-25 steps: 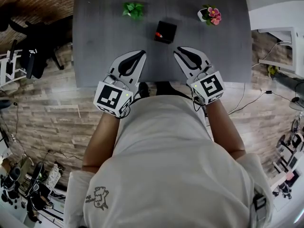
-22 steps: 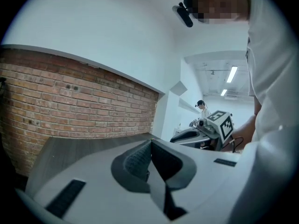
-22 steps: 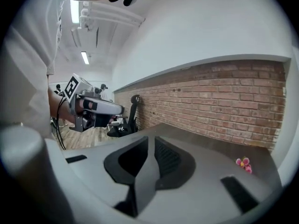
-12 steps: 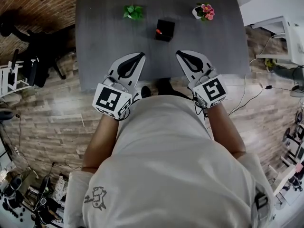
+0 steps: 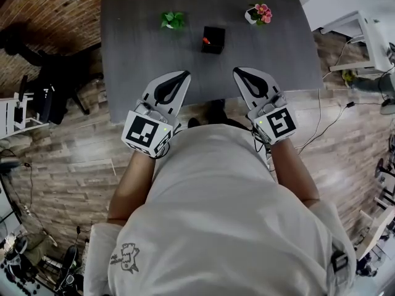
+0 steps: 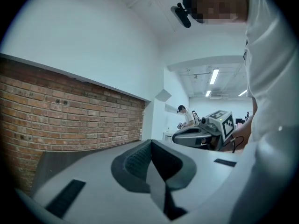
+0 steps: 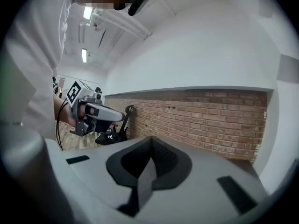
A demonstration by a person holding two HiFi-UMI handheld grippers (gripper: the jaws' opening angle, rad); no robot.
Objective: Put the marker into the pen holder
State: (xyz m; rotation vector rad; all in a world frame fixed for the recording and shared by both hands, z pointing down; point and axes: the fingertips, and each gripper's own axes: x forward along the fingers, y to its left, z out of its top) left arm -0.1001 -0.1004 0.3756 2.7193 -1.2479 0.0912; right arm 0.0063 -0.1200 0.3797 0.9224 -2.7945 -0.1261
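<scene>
A black square pen holder (image 5: 213,41) stands on the grey table (image 5: 136,48), far centre. The marker's red tip (image 5: 206,41) shows inside it. Both grippers hover over the table's near edge, close to the person's body and well short of the holder. My left gripper (image 5: 183,74) is shut with nothing in it, and its jaws meet in the left gripper view (image 6: 150,144). Also shut and empty is my right gripper (image 5: 238,71), whose pads are pressed together in the right gripper view (image 7: 150,143). Each gripper view looks sideways across the room, away from the table.
A small green plant (image 5: 173,20) stands left of the holder and a pot of pink flowers (image 5: 258,13) right of it. A black chair (image 5: 49,85) is at the table's left, white furniture (image 5: 364,29) at the far right. Wood-plank floor surrounds the table.
The head view has shifted, so the table and holder sit slightly higher in it. Both grippers stay side by side at the near edge, a little farther from the holder.
</scene>
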